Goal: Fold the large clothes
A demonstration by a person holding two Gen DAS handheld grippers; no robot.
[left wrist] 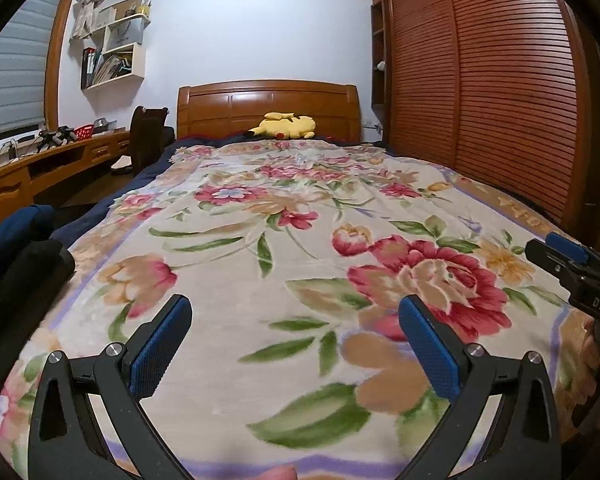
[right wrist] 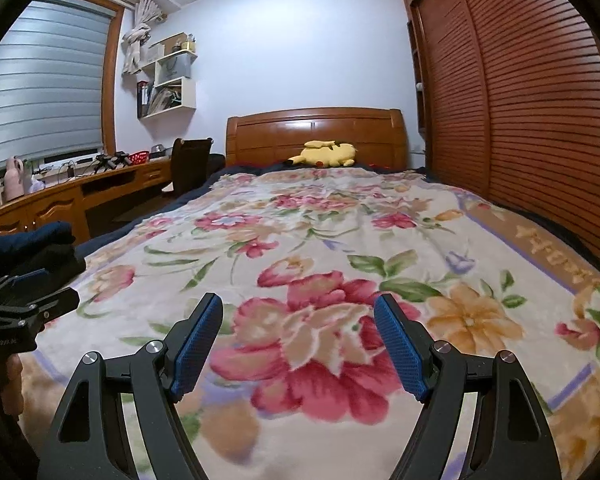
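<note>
Hovering: both hand-held grippers hang over the near end of the bed [left wrist: 100,216], which carries a floral blanket [left wrist: 300,240] spread flat across most of it.
Step in hand: judged as the very start, before any garment is laid out; nothing on the blanket is being folded.
Left hand-held gripper [left wrist: 296,344]: fingers spread wide apart, nothing between them, above the blanket's near part.
Right hand-held gripper [right wrist: 298,344]: fingers likewise spread wide, nothing held, just to the right of the other.
Task's thing: dark clothes [left wrist: 16,248] lie in a soft heap at the bed's left near edge, a navy piece on top of a black one; it shows in the right wrist view too, beyond the left gripper's body.
Next move: probably a swing left to the heap, a pinch on one layer only, then a lift and spread on the blanket; the layers could come up together.
Count, grippers: two.
Count, garments: at least two by colour; more cannot be told.
Count, blankets: one.
Count, plush toys: one yellow plush toy [left wrist: 286,125], by the headboard [left wrist: 268,100], well apart from the grippers.
</note>
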